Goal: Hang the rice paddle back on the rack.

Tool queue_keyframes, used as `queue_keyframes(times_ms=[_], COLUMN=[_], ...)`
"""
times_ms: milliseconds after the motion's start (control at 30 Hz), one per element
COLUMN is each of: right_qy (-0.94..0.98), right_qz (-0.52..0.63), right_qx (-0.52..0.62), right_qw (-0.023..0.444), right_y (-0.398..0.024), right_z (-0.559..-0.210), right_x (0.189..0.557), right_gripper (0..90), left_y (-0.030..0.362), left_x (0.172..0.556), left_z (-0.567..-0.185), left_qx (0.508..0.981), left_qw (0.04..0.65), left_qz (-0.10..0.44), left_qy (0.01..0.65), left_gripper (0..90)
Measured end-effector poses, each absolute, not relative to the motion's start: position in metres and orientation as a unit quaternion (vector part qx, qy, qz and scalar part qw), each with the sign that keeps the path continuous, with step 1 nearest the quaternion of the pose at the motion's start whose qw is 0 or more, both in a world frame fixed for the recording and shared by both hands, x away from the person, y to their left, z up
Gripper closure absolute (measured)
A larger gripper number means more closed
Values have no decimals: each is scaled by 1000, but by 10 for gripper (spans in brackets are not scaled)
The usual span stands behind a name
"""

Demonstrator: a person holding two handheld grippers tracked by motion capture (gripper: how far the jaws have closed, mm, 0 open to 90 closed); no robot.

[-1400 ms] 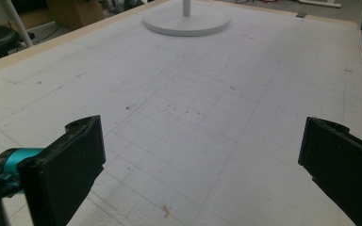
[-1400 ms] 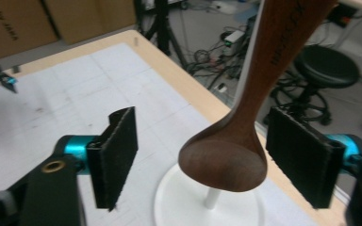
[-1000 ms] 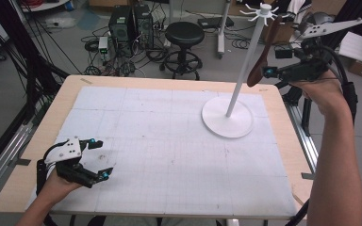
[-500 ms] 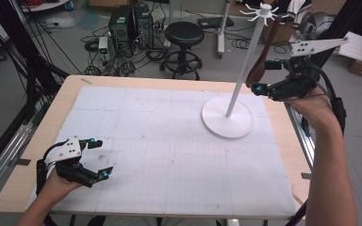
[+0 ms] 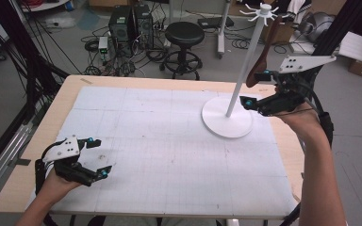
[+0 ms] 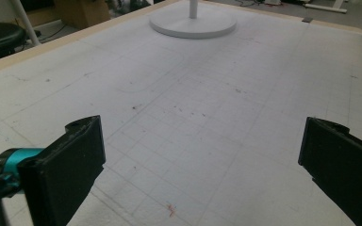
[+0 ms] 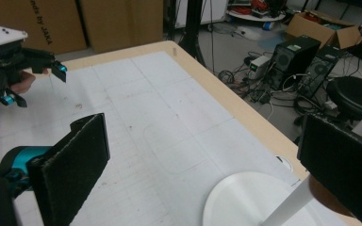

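Note:
A white stand has its round base on the mat at the right and a thin pole that rises to a ring of hooks. A brown wooden utensil hangs from a hook beside the pole. My right gripper is open in the air, its jaws either side of the pole, one jaw close to the utensil's lower end. In the right gripper view the base and pole lie between the jaws of the right gripper. My left gripper rests open and empty at the front left.
A white gridded mat covers the wooden table. The left gripper view looks across bare mat to the stand's base. Beyond the table stand a black stool, computer towers and cables.
My right gripper has come down and to the left, from beside the hanging utensil to the pole just above the base. The left gripper has stayed put.

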State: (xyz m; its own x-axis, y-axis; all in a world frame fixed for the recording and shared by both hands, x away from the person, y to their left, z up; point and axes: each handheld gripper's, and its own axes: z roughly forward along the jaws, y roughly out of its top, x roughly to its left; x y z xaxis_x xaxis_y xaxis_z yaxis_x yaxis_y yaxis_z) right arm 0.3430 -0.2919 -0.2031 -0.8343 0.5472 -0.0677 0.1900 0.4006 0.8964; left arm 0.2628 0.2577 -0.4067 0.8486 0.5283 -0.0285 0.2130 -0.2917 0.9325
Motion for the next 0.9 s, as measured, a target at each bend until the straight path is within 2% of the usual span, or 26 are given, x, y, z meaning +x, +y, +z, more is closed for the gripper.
queue_keyframes(times_ms=[900], right_qy=[801], right_qz=[529], right_qx=[226], right_qw=[167], right_y=[-272], right_z=[-248], right_x=[314], right_gripper=[20], left_y=[262], left_x=[265], left_z=[-404], left_qx=[782], left_qw=[556], left_qz=[145], left_qy=[241], left_gripper=[17])
